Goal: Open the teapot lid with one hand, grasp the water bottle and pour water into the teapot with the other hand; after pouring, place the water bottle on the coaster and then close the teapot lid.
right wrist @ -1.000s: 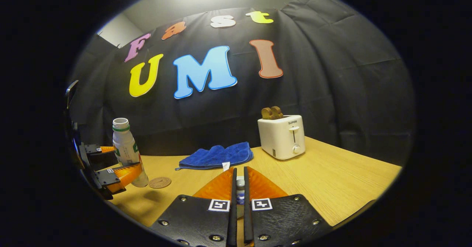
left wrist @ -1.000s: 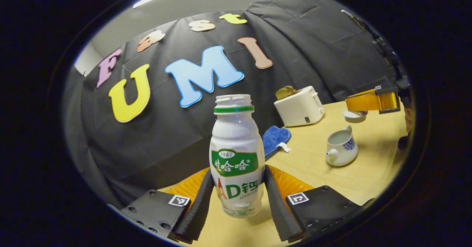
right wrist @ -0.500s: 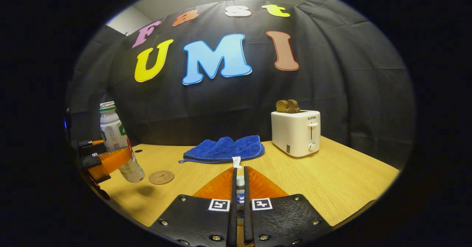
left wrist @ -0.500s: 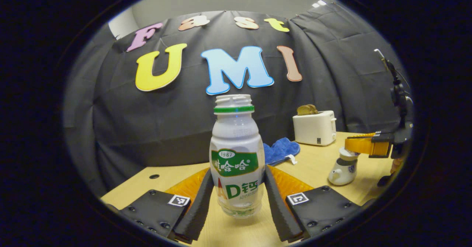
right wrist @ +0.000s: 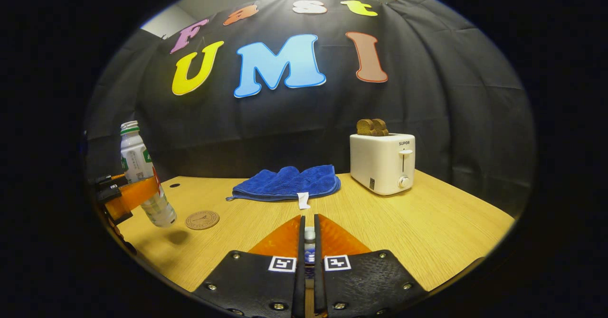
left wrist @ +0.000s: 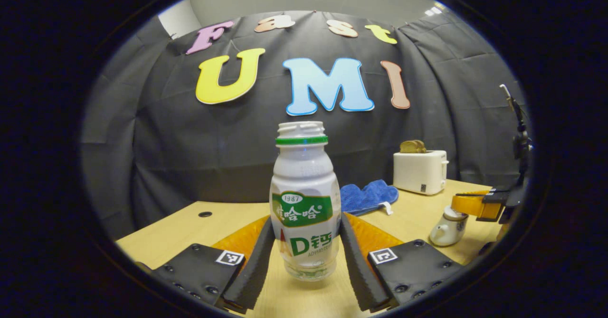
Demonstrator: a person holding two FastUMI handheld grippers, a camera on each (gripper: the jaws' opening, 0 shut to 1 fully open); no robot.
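A white water bottle [left wrist: 304, 199] with a green label and no cap stands upright between my left gripper's [left wrist: 304, 261] fingers, which are shut on its lower body. In the right gripper view the bottle [right wrist: 141, 171] hangs slightly tilted above the table, just left of the round brown coaster [right wrist: 202, 219], held by the left gripper [right wrist: 142, 193]. My right gripper [right wrist: 309, 249] is shut on the small knob of the teapot lid [right wrist: 309, 236]. In the left gripper view the right gripper [left wrist: 468, 204] holds the lid [left wrist: 455, 212] at the top of the white teapot [left wrist: 446, 230].
A folded blue cloth [right wrist: 285, 182] lies at the back of the wooden table [right wrist: 427, 223]. A white toaster [right wrist: 382, 162] with bread in it stands to its right. A small round hole [right wrist: 174, 185] is in the table near the bottle.
The bottle has swung back from a tilt to upright and moved away from the teapot toward the coaster. The right gripper has lowered the lid from above the open teapot down onto its top.
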